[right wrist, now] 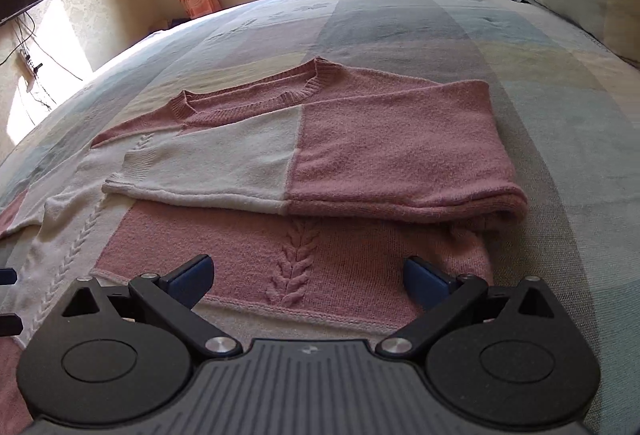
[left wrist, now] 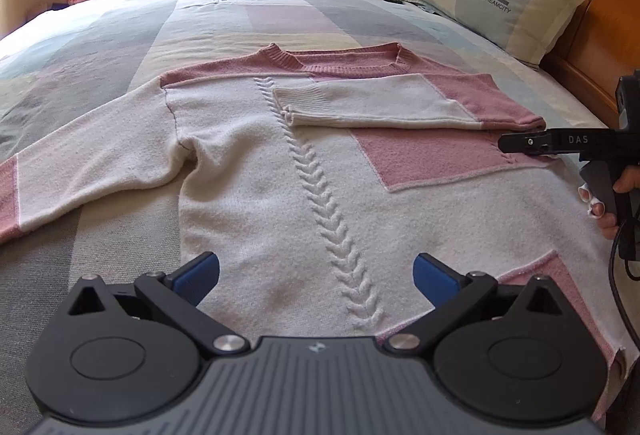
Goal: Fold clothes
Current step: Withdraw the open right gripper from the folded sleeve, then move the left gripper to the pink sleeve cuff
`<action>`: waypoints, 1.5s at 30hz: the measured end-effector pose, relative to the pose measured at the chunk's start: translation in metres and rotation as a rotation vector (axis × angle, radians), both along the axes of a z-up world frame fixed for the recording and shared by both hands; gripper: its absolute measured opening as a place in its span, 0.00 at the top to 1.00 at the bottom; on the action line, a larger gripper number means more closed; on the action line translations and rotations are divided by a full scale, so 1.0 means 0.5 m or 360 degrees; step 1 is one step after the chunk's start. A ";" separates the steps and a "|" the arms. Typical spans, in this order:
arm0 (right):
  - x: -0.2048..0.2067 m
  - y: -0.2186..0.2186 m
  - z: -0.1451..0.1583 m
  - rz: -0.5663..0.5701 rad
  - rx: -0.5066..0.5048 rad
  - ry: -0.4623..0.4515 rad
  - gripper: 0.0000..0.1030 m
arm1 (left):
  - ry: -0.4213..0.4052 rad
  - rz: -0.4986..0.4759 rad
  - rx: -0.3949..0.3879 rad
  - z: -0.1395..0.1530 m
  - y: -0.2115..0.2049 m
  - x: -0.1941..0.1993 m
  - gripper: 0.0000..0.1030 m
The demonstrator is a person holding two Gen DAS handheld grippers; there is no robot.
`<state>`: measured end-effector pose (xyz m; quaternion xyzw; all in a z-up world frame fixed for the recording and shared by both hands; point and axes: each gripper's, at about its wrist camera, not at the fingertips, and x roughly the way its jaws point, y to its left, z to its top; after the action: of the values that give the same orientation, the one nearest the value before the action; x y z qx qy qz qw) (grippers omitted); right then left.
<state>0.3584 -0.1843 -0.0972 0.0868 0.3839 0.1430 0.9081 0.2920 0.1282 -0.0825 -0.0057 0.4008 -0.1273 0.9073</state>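
Sweater [left wrist: 280, 171] (fuzzy cable-knit, pink and cream) lies flat on bedspread [left wrist: 240, 19]; left claw [left wrist: 316, 275] and right claw [right wrist: 308, 275] gape empty.

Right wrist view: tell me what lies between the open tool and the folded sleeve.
Only the sweater's pink panel with its cable-knit braid lies between the right tool and the folded sleeve; nothing loose rests there, as the right wrist view shows.

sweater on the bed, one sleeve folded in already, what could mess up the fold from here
1. The folded sleeve lies loose across the chest; tugging the sweater could slide it off.
2. The other sleeve is still spread out; folding the body first may trap it.
3. Both the left gripper and right gripper are open, so a shallow pinch may grab the bedsheet.
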 end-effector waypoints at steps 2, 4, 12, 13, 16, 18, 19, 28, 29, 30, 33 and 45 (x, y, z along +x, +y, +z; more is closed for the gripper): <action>-0.008 -0.022 -0.001 0.0006 0.0093 -0.0014 0.00 | -0.0007 -0.0003 -0.0023 0.004 0.003 0.001 0.01; -0.018 -0.038 0.003 -0.0010 0.0152 0.0018 0.00 | -0.0011 -0.0005 -0.0055 0.008 0.005 0.001 0.01; -0.074 -0.031 0.004 -0.0040 0.0028 0.0075 0.00 | -0.0023 -0.0012 -0.0087 0.015 0.005 -0.006 0.01; -0.085 -0.025 0.009 -0.0048 -0.0013 0.0083 0.00 | -0.0025 -0.0014 -0.0086 0.016 0.004 -0.006 0.01; -0.132 -0.003 0.035 -0.0046 -0.0067 0.0055 0.00 | -0.0033 -0.0019 -0.0084 0.018 0.001 -0.008 0.01; -0.168 0.013 0.057 -0.0035 -0.0078 0.0020 0.00 | -0.0038 -0.0024 -0.0083 0.019 -0.002 -0.009 0.01; -0.189 0.027 0.060 0.0000 -0.0105 0.0001 0.00 | -0.0039 -0.0031 -0.0082 0.019 -0.006 -0.010 0.01; -0.300 0.096 -0.018 0.0076 -0.0370 -0.0093 0.00 | -0.0038 -0.0066 -0.0039 0.012 -0.025 -0.017 0.01; -0.302 0.093 -0.017 0.0040 -0.0341 -0.0101 0.00 | -0.0036 -0.0066 -0.0035 0.011 -0.026 -0.017 0.01; -0.302 0.094 -0.017 0.0044 -0.0353 -0.0099 0.00 | -0.0035 -0.0066 -0.0031 0.011 -0.026 -0.017 0.01; -0.302 0.096 -0.014 0.0064 -0.0389 -0.0087 0.00 | -0.0031 -0.0066 -0.0019 0.009 -0.027 -0.018 0.01; -0.324 0.144 0.032 0.0212 -0.0308 -0.0058 0.00 | -0.0044 -0.0048 -0.0010 0.004 -0.030 -0.018 0.01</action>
<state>0.1966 -0.1122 -0.0812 -0.0295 0.3843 0.1669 0.9075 0.2829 0.1130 -0.0805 -0.0009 0.3879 -0.1423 0.9107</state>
